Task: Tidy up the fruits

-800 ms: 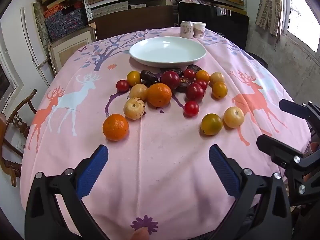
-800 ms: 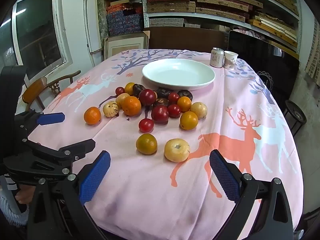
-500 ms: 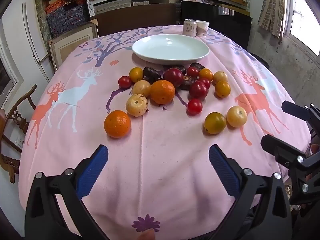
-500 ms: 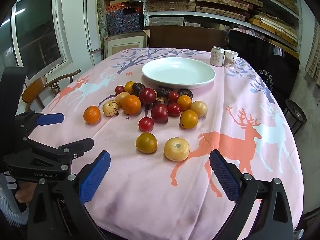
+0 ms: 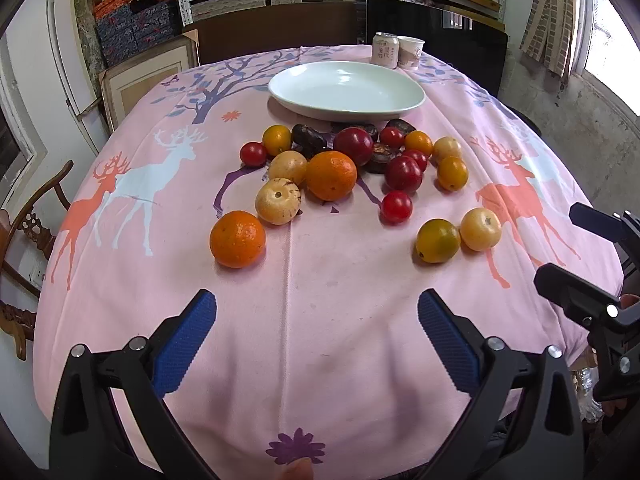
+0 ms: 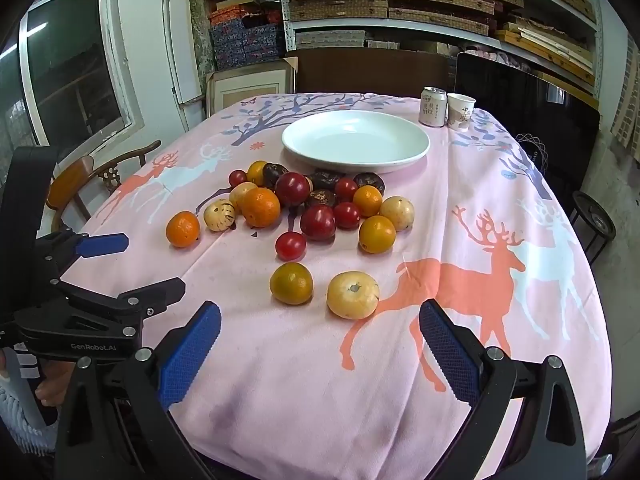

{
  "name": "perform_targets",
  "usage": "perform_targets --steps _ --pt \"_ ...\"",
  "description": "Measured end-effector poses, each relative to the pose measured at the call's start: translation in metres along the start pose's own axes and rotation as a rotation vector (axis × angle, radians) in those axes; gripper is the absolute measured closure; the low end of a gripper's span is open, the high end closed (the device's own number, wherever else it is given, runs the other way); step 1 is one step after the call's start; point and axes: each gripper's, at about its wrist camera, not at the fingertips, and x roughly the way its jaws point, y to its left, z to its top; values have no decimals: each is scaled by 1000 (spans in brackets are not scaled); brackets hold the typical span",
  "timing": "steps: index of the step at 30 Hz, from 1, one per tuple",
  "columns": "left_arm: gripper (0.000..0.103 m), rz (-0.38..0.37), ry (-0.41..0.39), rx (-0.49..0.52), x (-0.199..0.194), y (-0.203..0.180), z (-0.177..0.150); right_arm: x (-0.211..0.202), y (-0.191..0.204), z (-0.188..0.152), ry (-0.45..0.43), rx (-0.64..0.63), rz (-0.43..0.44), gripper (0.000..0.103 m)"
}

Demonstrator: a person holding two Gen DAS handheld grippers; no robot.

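Several loose fruits lie on the pink deer tablecloth [image 5: 320, 320]: oranges [image 5: 237, 239], red tomatoes [image 5: 396, 207], pale yellow fruits [image 5: 480, 229] and dark ones, heaped in front of an empty white plate [image 5: 346, 90]. The plate also shows in the right wrist view [image 6: 356, 140]. My left gripper [image 5: 316, 320] is open and empty, above the cloth in front of the nearest orange. My right gripper [image 6: 320, 332] is open and empty, just in front of a yellow-green fruit [image 6: 291, 283] and a pale yellow fruit [image 6: 353, 294].
A drink can [image 5: 385, 50] and a paper cup [image 5: 410, 52] stand behind the plate at the table's far edge. A wooden chair [image 6: 92, 176] is at the left of the table. Shelves with boxes fill the back wall.
The left gripper has moved forward toward the fruits, which now appear slightly nearer. The right gripper has barely moved. Both stay open.
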Motion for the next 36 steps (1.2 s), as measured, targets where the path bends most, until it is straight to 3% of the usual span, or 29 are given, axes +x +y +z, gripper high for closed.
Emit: perform_targets --steps 36 --pt "4 -4 19 -14 5 1 -6 5 0 -4 38 41 28 3"
